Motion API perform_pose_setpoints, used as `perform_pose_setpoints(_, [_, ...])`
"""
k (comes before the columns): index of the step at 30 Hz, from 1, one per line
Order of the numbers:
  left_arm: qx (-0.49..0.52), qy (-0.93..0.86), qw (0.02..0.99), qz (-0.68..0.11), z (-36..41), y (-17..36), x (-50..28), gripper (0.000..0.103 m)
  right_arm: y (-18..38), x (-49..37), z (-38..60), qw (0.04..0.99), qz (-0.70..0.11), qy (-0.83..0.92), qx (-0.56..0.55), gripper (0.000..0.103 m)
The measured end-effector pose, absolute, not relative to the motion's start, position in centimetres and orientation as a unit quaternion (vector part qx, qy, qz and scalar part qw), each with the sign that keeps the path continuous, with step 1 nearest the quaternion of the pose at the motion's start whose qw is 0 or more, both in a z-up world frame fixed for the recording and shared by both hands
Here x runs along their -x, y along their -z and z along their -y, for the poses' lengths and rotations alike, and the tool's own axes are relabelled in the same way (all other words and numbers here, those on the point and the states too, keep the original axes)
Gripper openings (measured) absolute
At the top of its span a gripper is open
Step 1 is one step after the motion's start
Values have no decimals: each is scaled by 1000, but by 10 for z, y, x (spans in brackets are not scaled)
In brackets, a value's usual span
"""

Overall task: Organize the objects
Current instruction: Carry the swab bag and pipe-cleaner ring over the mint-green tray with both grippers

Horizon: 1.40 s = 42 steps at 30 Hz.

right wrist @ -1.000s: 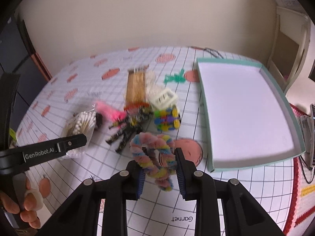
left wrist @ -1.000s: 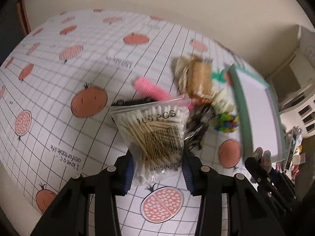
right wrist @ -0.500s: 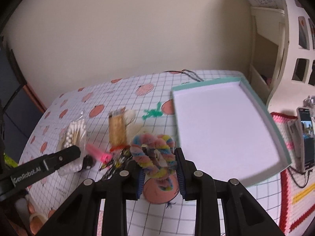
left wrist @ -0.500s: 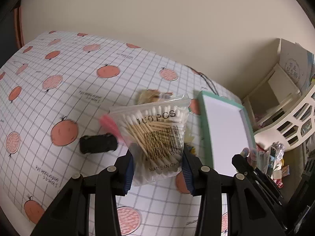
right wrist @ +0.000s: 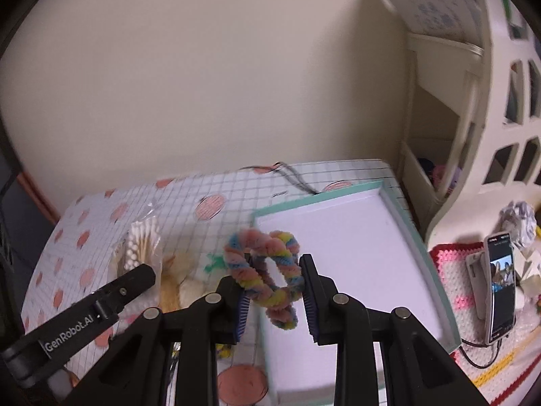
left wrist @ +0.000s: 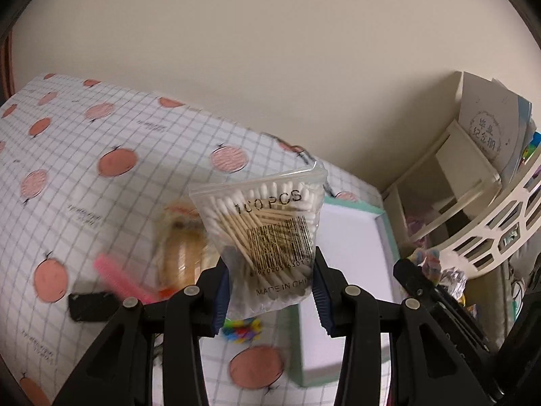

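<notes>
1. over the last second both grippers have lifted off the table point(left wrist: 142, 155) and swung toward the teal-rimmed tray point(right wrist: 399, 209). the pile of small things, earlier right under the cameras, now sits low in both frames, and the wall fills the upper half.
2. i read this as the carry stage: two things are picked and heading for the tray, which is bare white inside, so the sorting looks barely begun.
3. the left gripper point(left wrist: 270, 287) has its jaws clamped on the lower part of the bag of cotton swabs point(left wrist: 267, 233). the bag stands upright above the jaws at frame centre, in the air, with the tray's near left corner behind it.
4. the right gripper point(right wrist: 274, 291) has its jaws clamped on the twisted pastel pipe-cleaner ring point(right wrist: 267, 270), held between the blue pads, hanging over the tray's left edge at lower centre.
5. the pink comb point(left wrist: 118, 275), black clip point(left wrist: 89, 306) and colourful beads point(left wrist: 241, 326) lie on the table, lower left.
</notes>
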<state>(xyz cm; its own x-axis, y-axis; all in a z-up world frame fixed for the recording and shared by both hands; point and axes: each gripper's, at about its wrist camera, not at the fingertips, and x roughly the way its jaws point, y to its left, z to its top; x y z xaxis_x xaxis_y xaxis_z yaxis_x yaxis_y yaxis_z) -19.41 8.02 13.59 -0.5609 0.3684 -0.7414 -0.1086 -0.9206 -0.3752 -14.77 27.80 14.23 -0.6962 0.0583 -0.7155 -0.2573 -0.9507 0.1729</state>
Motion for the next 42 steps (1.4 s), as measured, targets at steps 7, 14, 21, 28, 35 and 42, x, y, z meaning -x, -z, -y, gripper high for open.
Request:
perform_pose_setpoints(7, [448, -870, 165, 120, -122, -114, 214, 44, -122, 169, -305, 110, -123, -913, 374, 29])
perform_pose_setpoints(14, [449, -868, 187, 102, -157, -91, 231, 44, -103, 185, -336, 125, -124, -910, 376, 30])
perform_pose_setpoints(21, [455, -862, 207, 80, -190, -71, 237, 44, -72, 198, -370, 132, -160, -898, 387, 30])
perform_pose_setpoints(28, [472, -855, 209, 55, -205, -43, 242, 44, -46, 206, -389, 133, -177, -890, 397, 30])
perform_pose_setpoints(35, [482, -851, 203, 44, -203, -31, 245, 44, -34, 208, -395, 136, -172, -886, 408, 30])
perform_pose_setpoints(42, [482, -852, 202, 37, -201, -27, 247, 45, -30, 209, -395, 131, -171, -884, 414, 30])
